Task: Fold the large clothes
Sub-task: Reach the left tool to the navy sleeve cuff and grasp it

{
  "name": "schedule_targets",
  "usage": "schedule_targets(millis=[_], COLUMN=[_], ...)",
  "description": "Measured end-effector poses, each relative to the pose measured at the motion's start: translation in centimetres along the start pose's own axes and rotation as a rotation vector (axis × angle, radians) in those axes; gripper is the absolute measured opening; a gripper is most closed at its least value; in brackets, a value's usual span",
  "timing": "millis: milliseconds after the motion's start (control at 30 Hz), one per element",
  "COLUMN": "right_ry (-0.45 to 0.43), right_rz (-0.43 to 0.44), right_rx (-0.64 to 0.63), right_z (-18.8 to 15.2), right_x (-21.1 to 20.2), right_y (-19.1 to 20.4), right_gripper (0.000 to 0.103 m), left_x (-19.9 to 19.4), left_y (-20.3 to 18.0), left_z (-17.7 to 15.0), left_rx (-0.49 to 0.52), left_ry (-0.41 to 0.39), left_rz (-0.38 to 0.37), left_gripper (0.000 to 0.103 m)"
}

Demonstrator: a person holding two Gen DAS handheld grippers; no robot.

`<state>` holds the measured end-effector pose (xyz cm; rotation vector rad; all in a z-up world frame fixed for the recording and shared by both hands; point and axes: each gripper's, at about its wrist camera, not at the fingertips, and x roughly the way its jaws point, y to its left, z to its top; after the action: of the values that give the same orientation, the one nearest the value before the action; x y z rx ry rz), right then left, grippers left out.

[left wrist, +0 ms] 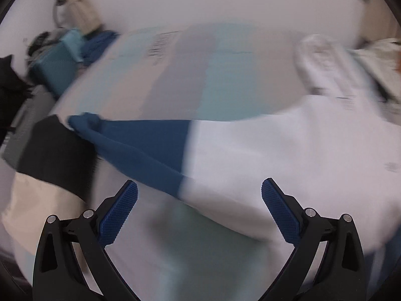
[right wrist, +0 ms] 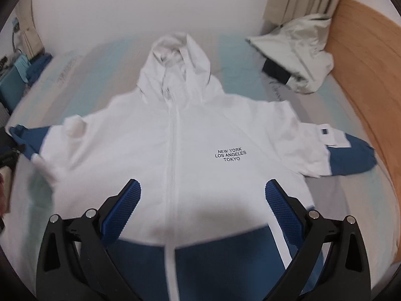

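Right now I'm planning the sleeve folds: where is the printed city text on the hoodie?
In the right wrist view, the text sits right of the zipper on the hoodie.

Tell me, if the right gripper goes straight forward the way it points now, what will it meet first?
Most likely the white front of the hooded jacket, near its zipper line, which lies spread on the bed. The right gripper is open and holds nothing. Depth is unclear, so this is a judgement.
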<state>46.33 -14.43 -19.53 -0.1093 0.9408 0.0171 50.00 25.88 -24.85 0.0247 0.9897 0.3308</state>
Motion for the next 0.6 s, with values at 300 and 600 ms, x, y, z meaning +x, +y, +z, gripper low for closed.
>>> schedule_targets(millis=[300,600], right_ry=[0.055,0.088], right_rz=[-0.139,-0.168], right_rx=[-0.009,-0.085], right_z=[4.7,6.8], right_x=[11.8,16.2], right_y=[-5.2,-5.2], right_gripper=[0.096,0.096], left_x=[12.3,20.8], left_y=[8.3,12.5], left_z=[5.4,7.7], left_rx=[0.004,-0.169], left_ry=[0.084,0.246], left_rz=[0.166,0.176], left_gripper=[0.097,0.095])
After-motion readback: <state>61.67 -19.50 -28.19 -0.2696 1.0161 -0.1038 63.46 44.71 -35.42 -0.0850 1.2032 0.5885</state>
